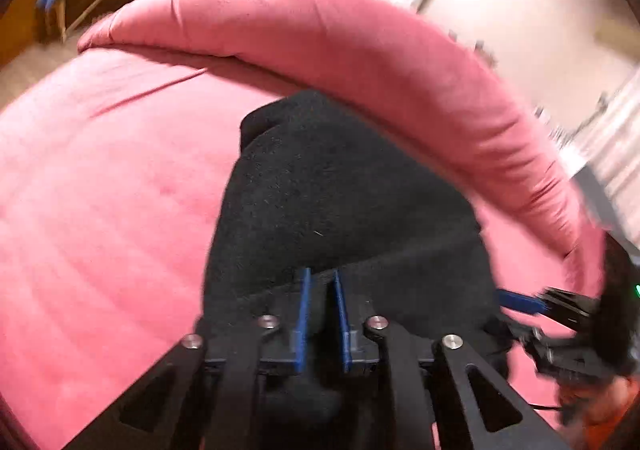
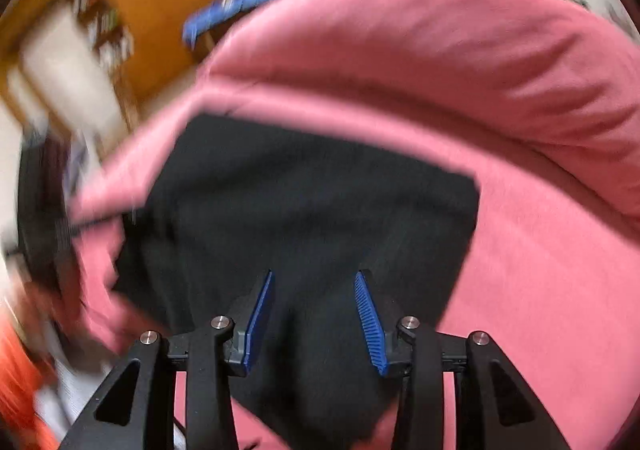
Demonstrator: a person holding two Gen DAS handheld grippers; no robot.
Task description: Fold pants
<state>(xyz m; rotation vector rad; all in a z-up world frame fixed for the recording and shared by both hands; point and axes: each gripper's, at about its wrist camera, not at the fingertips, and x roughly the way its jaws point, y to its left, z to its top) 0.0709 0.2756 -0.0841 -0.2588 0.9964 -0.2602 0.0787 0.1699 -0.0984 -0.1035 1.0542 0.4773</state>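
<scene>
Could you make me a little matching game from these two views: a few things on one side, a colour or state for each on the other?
Things:
1. pants
2. couch
3. left hand-held gripper
4. right hand-held gripper

Descriptions:
A. pink
B. jaws apart, over the cloth
C. black
D. pinched shut on the cloth

Pairs: 1-C, 2-A, 3-D, 4-B

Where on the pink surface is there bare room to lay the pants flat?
Bare pink cover left of the black pants, up to the rolled pink edge. Crowded at the right, where the right gripper works.
</scene>
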